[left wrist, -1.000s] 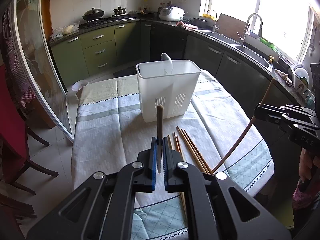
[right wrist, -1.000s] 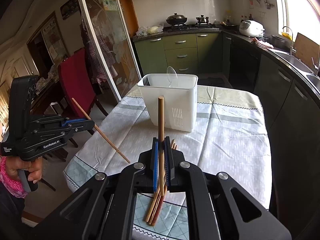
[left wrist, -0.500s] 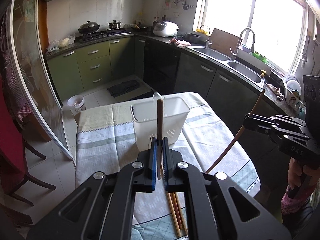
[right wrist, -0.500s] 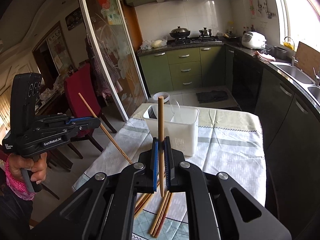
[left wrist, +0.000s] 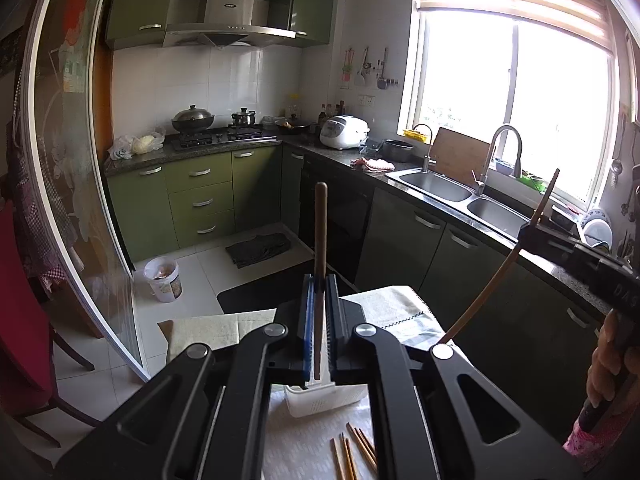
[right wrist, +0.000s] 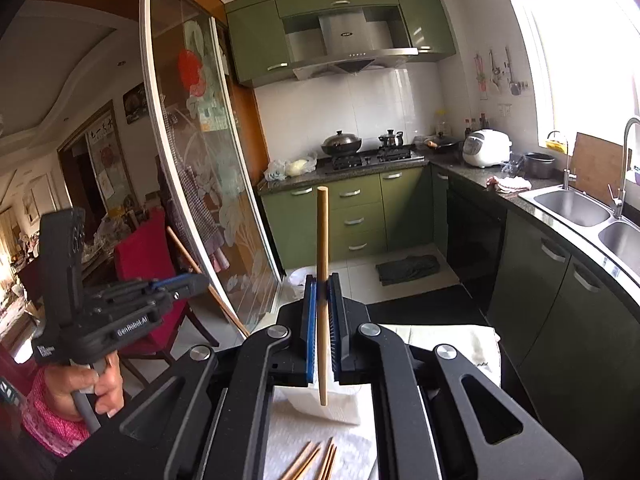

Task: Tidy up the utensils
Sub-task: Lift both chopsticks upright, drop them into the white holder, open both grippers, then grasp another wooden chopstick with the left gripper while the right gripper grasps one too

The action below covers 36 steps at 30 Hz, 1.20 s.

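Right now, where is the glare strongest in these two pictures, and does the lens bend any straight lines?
Left wrist view: the window is blown out white, and the sliding door frame curves strongly. Right wrist view: glare burns out the upper right corner by the window, and the door frame bows; each chopstick near the centre looks straight and sharp.

You've lifted both grippers, left gripper and right gripper; the white holder now sits low beneath their jaws, no longer ahead.
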Tool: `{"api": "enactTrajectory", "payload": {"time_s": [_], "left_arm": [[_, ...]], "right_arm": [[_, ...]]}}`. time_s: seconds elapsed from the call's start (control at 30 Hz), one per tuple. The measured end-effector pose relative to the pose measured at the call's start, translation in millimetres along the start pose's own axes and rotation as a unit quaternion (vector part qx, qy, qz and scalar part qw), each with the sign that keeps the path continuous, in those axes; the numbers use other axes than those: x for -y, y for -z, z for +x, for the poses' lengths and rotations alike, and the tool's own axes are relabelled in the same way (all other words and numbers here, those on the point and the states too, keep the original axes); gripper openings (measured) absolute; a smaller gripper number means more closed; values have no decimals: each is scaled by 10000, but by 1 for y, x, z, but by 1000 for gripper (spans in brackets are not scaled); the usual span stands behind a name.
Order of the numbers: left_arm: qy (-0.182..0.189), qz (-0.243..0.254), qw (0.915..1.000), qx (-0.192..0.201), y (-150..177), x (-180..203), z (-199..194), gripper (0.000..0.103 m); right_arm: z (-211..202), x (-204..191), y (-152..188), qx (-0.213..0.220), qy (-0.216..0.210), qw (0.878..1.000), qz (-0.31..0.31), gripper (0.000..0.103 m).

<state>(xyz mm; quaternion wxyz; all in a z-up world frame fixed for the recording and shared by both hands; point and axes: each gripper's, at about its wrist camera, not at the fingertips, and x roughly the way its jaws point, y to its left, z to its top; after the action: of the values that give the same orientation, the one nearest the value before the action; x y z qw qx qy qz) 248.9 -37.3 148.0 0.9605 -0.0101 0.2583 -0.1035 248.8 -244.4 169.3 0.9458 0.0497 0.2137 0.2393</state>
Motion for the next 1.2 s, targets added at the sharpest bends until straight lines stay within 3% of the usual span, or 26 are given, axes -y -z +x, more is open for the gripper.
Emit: {"api": "enactTrajectory", "payload": {"time_s": [0.13,0.4,0.57,0.63,0.7,0.87,0.97,1.07,1.2], "left_arm": [[-124,-60,9998,-130,11,-6,39,5],[-149,-273,9959,-853,50,-20,98,6],[-145,-349,9940,-1024,64,-29,107,6],[-150,-379,9939,-1023,66,-31,105,10],[-164,-420,9940,-998,67,-32,99,16],[-171,-529,9947,-861,68,-37,75,19],[-136,-591,9935,-961,81,-38,58,31],[-19,-579,9875,-1465,113,-34,55,35],[239,-691,9669,-2445,174,-29,75,40]], "right_arm": [[34,9,-5,38,166,9998,59,7],[135,46,38,-864,248,9950,423,7],[154,55,63,-1176,211,9918,460,8],[154,56,67,-1195,197,9916,459,16],[151,57,68,-1179,223,9916,475,17],[112,58,72,-967,67,9933,628,21],[82,59,92,-1015,13,9926,661,24],[55,66,130,-1249,-13,9893,761,24],[31,77,192,-1602,94,9826,940,32]]}}
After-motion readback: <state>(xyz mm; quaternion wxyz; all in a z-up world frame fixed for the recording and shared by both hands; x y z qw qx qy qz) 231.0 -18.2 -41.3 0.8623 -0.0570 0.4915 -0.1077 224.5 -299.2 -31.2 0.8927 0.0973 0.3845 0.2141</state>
